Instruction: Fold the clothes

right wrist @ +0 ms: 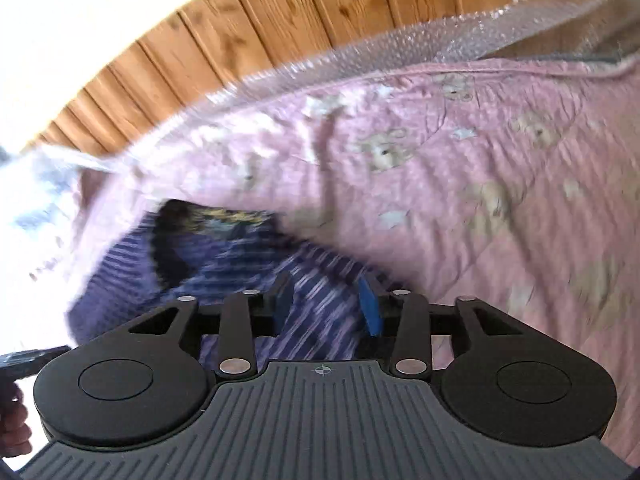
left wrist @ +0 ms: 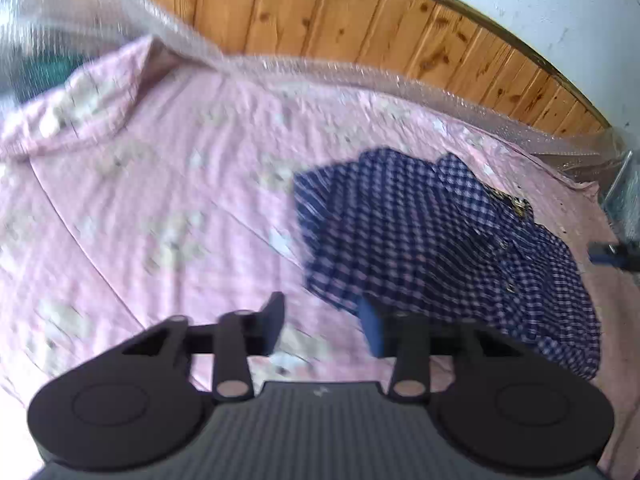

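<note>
A dark blue and white checked shirt (left wrist: 448, 232) lies partly folded on a pink bedspread (left wrist: 180, 200), right of centre in the left wrist view. My left gripper (left wrist: 322, 326) is open and empty, just in front of the shirt's near left edge. In the right wrist view the shirt (right wrist: 240, 264) is blurred, its collar label showing, and it lies under and ahead of my right gripper (right wrist: 326, 306), which is open with nothing between its fingers. The pink bedspread (right wrist: 480, 200) fills the right side there.
A wood-panelled headboard (left wrist: 360, 20) runs along the back, with bubble wrap (left wrist: 360, 76) along the bed's far edge. The other gripper's tip (left wrist: 612, 256) shows at the far right. A hand (right wrist: 14, 424) shows at the lower left of the right wrist view.
</note>
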`<state>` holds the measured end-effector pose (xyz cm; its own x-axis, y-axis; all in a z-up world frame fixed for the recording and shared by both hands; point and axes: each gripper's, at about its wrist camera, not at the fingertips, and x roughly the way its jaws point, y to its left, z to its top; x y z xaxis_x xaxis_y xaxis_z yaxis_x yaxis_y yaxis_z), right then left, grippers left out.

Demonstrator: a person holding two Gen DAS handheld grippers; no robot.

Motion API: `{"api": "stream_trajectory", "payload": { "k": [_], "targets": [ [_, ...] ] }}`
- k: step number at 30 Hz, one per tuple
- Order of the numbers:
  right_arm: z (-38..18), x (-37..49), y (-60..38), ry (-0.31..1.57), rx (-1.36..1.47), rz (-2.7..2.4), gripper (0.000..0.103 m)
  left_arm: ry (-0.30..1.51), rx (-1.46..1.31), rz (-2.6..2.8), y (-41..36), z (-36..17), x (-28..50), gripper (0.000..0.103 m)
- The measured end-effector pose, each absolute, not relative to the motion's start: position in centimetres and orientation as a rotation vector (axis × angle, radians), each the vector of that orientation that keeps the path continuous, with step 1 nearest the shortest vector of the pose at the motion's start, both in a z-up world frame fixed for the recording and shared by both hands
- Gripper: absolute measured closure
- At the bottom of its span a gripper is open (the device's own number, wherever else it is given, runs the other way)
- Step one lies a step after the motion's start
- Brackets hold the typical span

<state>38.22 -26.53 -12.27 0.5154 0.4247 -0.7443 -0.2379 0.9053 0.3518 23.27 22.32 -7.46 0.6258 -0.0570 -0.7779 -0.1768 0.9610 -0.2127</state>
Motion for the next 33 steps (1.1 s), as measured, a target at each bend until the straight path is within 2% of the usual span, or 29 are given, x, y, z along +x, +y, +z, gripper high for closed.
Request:
{"api": "stream_trajectory", "payload": {
  "k": [4, 7, 9, 15, 22, 23, 24, 25, 26, 27, 30, 32, 33],
  "targets": [
    [-13.3, 34.7, -26.4, 0.963, 0.196, 0.384, 0.058, 0.902, -0.255, 0.053, 24.8, -6.4, 24.9, 0.058],
    [-14.0, 34.6, -25.7, 0.969, 0.148, 0.369, 0.058, 0.911, -0.254, 0.012, 26.3, -6.3, 27.3, 0.052],
    [-14.0, 34.6, -25.7, 0.950, 0.132, 0.370, 0.052, 0.924, -0.229, -0.010, 26.4, -6.6, 29.4, 0.049],
    [-13.8, 34.9, -26.3, 0.882, 0.126, 0.359, 0.043, 0.950, -0.132, -0.048, 25.1, -7.9, 34.7, 0.043],
    [-15.5, 37.9, -27.6, 0.870, 0.220, 0.352, 0.044, 1.015, -0.047, -0.090, 22.4, -11.0, 38.0, 0.041],
    [-15.9, 38.6, -27.2, 0.885, 0.225, 0.371, 0.048, 1.012, -0.039, -0.093, 22.2, -11.1, 38.1, 0.043],
    [-16.2, 39.2, -26.8, 0.905, 0.225, 0.395, 0.052, 1.009, -0.030, -0.097, 22.1, -11.2, 38.3, 0.054],
    [-16.5, 39.6, -26.3, 0.926, 0.225, 0.425, 0.067, 1.002, -0.021, -0.108, 21.9, -11.1, 38.4, 0.063],
    [-16.7, 39.8, -25.8, 0.943, 0.226, 0.457, 0.076, 0.996, -0.012, -0.120, 21.8, -10.9, 38.6, 0.081],
    [-16.9, 40.0, -25.4, 0.957, 0.213, 0.468, 0.076, 0.990, -0.002, -0.131, 21.6, -10.7, 38.8, 0.090],
    [-17.4, 40.2, -24.6, 0.978, 0.170, 0.457, 0.074, 0.971, 0.009, -0.172, 21.3, -10.0, 39.2, 0.091],
    [-17.3, 40.3, -25.0, 0.959, 0.196, 0.439, 0.056, 0.970, -0.030, -0.212, 21.6, -9.9, 39.5, 0.090],
    [-17.4, 40.5, -25.2, 0.956, 0.205, 0.437, 0.057, 0.972, -0.036, -0.221, 21.6, -10.0, 39.6, 0.087]
  ]
}}
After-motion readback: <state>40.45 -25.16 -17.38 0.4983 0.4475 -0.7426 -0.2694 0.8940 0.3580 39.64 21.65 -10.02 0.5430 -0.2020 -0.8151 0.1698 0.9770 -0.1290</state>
